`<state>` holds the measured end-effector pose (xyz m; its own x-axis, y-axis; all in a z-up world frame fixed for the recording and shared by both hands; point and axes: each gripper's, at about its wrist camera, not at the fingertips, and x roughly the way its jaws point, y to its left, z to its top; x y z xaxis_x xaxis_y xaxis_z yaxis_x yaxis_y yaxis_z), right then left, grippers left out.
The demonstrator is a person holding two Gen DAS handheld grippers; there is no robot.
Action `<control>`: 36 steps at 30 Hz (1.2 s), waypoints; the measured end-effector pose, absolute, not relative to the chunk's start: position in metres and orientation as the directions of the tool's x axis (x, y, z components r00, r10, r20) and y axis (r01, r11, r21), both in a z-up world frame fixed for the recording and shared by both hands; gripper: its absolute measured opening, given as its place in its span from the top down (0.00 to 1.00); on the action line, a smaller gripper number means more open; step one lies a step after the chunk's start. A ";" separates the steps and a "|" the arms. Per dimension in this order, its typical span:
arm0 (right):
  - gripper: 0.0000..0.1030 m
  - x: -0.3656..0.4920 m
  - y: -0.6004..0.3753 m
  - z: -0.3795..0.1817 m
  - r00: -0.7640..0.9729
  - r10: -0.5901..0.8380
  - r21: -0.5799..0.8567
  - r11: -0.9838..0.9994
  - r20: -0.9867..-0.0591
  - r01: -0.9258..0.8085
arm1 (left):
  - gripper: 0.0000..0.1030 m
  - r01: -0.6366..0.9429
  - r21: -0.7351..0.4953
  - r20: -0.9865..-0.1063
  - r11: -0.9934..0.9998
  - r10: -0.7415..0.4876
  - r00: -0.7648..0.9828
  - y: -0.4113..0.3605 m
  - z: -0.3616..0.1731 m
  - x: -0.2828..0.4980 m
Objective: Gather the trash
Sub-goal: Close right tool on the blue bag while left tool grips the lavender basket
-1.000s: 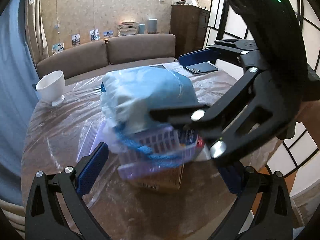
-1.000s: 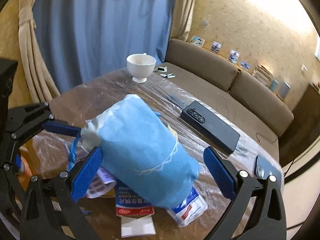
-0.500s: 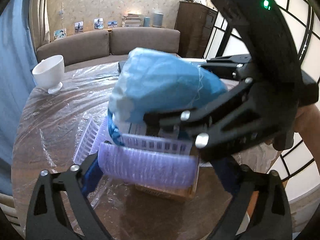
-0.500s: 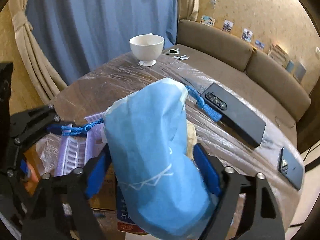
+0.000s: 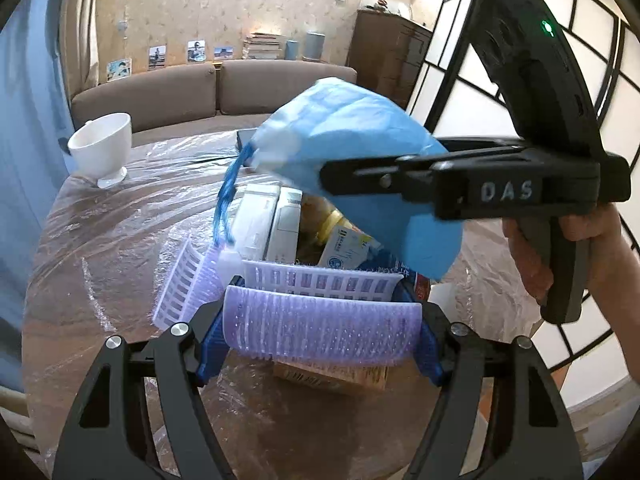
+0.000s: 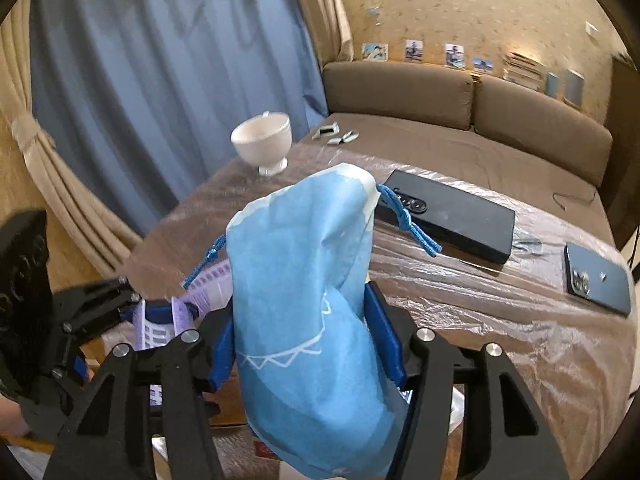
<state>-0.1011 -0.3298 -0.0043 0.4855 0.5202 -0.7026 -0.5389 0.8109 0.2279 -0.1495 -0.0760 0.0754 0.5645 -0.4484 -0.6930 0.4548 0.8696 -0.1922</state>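
Above table edge: right tongs (image 6: 306,344) closing, clamp blue bag (image 6: 304,320); left tongs (image 5: 320,340) closing, apparently pinch basket (image 5: 320,328).

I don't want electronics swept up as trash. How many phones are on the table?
2. One black phone lies just past the blue drawstring bag; the other phone sits near the table's right edge. The bag may hide more.

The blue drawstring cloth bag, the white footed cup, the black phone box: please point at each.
blue drawstring cloth bag (image 6: 296,300), right wrist view, front panel.
white footed cup (image 6: 262,142), right wrist view, bowl.
black phone box (image 6: 460,216), right wrist view, lid.
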 end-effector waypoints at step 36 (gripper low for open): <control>0.45 -0.244 -0.370 0.000 0.535 0.498 0.343 0.864 -0.682 -0.368 | 0.28 0.334 -0.117 -0.732 0.935 -0.309 0.607 -0.035 0.094 -0.207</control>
